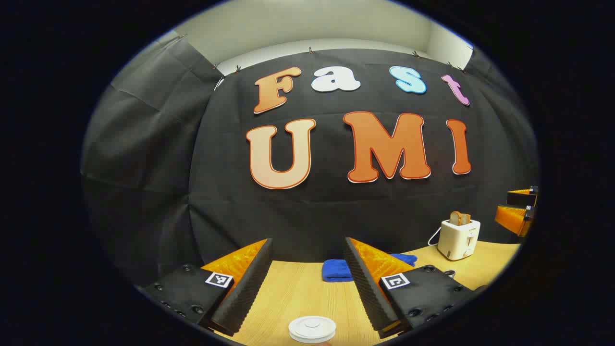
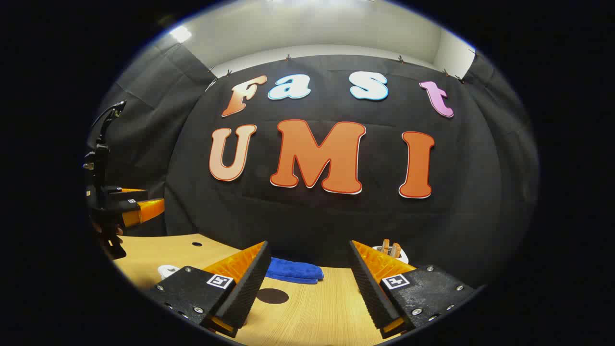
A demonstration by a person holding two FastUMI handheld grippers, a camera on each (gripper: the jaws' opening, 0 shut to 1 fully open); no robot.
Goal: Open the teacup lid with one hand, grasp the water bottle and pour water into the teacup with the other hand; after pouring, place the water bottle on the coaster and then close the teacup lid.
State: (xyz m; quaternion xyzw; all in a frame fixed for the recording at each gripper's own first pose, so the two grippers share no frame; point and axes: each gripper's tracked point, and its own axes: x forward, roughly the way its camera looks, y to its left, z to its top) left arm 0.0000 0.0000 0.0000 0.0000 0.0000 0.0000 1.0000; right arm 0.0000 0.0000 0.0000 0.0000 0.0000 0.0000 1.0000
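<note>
Both sets of fingers are spread wide, holding nothing: left gripper [image 1: 307,283] hangs above the teacup lid [image 1: 312,328], right gripper [image 2: 307,283] over bare worktop [image 2: 317,307].

No readable text on the things you have before you. Square black-and-white coded markers sit on both fingers of your left tool [image 1: 307,283] and both fingers of your right tool [image 2: 307,283]; they are patterns, not letters. The toaster [image 1: 459,239] shows small dark marks, too small to read.
</note>
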